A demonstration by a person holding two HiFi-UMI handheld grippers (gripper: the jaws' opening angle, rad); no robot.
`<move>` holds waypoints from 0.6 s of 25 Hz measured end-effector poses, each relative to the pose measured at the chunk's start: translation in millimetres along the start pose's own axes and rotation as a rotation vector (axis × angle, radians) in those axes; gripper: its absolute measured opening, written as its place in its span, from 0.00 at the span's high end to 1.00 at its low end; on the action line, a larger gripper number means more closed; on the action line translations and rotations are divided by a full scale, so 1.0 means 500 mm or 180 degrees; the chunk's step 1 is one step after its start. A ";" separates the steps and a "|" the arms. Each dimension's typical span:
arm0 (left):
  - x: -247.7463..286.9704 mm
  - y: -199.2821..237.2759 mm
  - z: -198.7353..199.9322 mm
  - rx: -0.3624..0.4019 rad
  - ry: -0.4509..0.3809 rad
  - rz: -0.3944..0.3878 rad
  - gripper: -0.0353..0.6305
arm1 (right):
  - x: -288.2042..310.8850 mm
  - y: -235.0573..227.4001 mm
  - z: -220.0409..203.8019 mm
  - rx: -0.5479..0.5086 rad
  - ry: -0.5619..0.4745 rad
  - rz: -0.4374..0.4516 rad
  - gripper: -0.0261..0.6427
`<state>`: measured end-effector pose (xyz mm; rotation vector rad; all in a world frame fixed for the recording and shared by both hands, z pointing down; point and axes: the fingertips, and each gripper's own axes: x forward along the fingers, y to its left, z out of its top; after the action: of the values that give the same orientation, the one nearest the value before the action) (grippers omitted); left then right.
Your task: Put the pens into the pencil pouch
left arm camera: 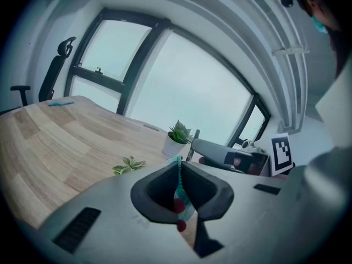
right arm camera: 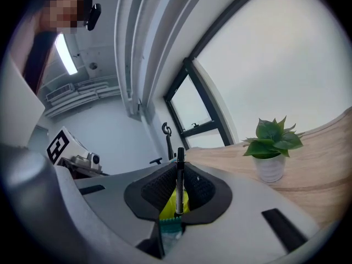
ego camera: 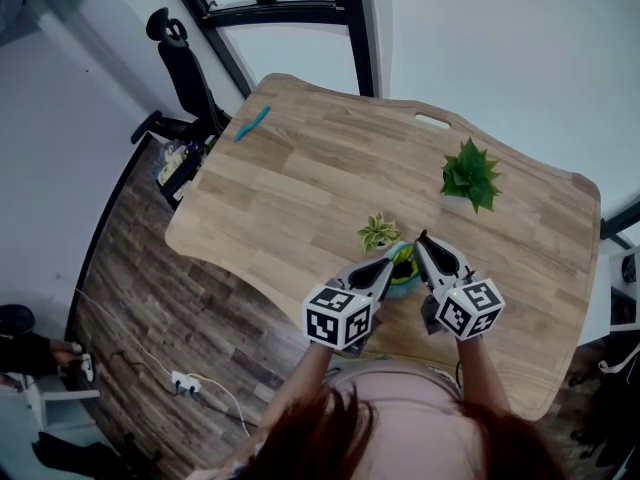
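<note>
Steadiness first: with left gripper (ego camera: pixel 392 260) pinching pencil pouch (left arm camera: pixel 181 196) lip and right gripper (ego camera: pixel 424 243) clamped on black pen (right arm camera: pixel 179 180), lower tip straight into mouth before releasing.

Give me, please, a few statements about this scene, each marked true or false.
1. The left gripper has its fingers shut on the edge of the teal pouch. True.
2. The right gripper is empty. False: its fingers hold a black pen upright.
3. A teal pen lies on the table, near the far corner by the office chair. True.
4. The potted plant stands on the floor. False: it stands on the table.
</note>
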<state>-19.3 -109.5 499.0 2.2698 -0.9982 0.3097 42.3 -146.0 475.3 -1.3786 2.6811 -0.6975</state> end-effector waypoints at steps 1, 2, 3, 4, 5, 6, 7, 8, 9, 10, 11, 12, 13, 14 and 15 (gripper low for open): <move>0.000 0.001 0.000 -0.0007 -0.0001 0.0000 0.92 | -0.001 0.001 -0.005 -0.0030 0.0044 0.0001 0.91; -0.001 0.001 -0.001 -0.0015 -0.0002 -0.0002 0.92 | -0.002 0.002 -0.010 -0.0062 0.0089 0.0001 0.91; -0.001 0.002 -0.001 -0.0023 -0.0003 -0.0005 0.92 | -0.002 0.002 -0.015 -0.0095 0.0135 -0.0002 0.91; -0.001 0.003 -0.002 -0.0028 -0.0002 -0.0008 0.92 | -0.003 0.003 -0.021 -0.0126 0.0180 -0.0007 0.91; 0.000 0.003 -0.002 -0.0032 -0.0001 -0.0011 0.92 | -0.004 0.003 -0.026 -0.0154 0.0224 -0.0013 0.91; 0.000 0.003 -0.002 -0.0035 0.0001 -0.0012 0.92 | -0.006 0.003 -0.031 -0.0175 0.0268 -0.0018 0.91; 0.001 0.004 -0.003 -0.0037 0.0003 -0.0010 0.92 | -0.008 0.002 -0.037 -0.0189 0.0311 -0.0025 0.89; 0.001 0.004 -0.003 -0.0039 0.0005 -0.0007 0.92 | -0.010 0.002 -0.042 -0.0199 0.0352 -0.0033 0.88; 0.001 0.005 -0.003 -0.0041 0.0005 -0.0005 0.92 | -0.011 0.001 -0.046 -0.0207 0.0384 -0.0042 0.87; 0.001 0.005 -0.003 -0.0044 0.0003 -0.0003 0.92 | -0.013 0.000 -0.048 -0.0207 0.0403 -0.0053 0.87; 0.000 0.006 -0.003 -0.0049 0.0002 -0.0002 0.92 | -0.014 -0.002 -0.048 -0.0194 0.0406 -0.0064 0.87; 0.000 0.006 -0.002 -0.0052 0.0002 -0.0002 0.92 | -0.016 -0.003 -0.046 -0.0172 0.0394 -0.0072 0.87; 0.000 0.006 -0.003 -0.0053 0.0003 -0.0001 0.92 | -0.017 -0.004 -0.042 -0.0148 0.0373 -0.0076 0.87; -0.001 0.006 -0.003 -0.0051 0.0004 -0.0001 0.92 | -0.018 -0.004 -0.037 -0.0132 0.0347 -0.0073 0.87; -0.001 0.006 -0.003 -0.0050 0.0003 -0.0002 0.92 | -0.019 -0.004 -0.030 -0.0124 0.0320 -0.0067 0.87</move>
<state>-21.7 -110.0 501.5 2.2557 -0.9961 0.3017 45.7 -134.1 488.1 -1.4197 2.7750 -0.7395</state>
